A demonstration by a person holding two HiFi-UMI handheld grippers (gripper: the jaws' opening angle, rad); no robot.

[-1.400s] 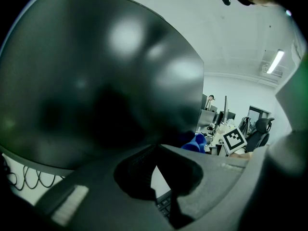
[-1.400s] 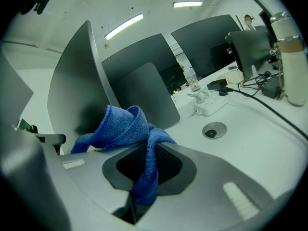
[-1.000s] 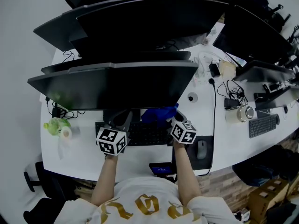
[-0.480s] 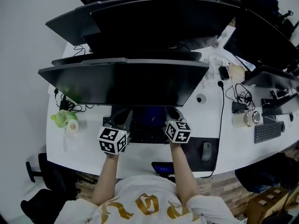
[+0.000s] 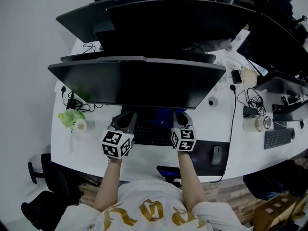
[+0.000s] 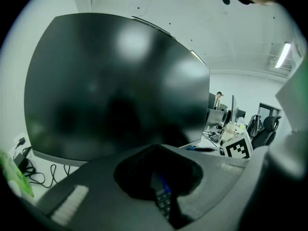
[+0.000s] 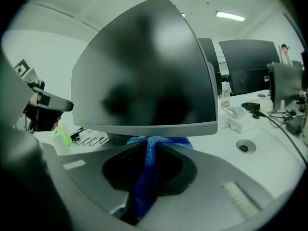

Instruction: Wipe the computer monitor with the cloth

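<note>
legible text: none | shirt (image 5: 144,202): large gold lettering, cut off at edge, unreadable

Dim, bluish fisheye views, black at the corners; a white ceiling strip light (image 7: 230,16) casts blurred glare on the dark glossy monitor screen (image 7: 144,81).

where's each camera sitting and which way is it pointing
Head view: on the person's head, facing steeply down at the desk; shows both forearms, the left gripper and the right gripper.
Left gripper view: on the left gripper, facing up at the monitor; its shut jaws show.
Right gripper view: on the right gripper, facing the monitor; its jaws grip the blue cloth.
Shared: both gripper views see that monitor's screen.
</note>
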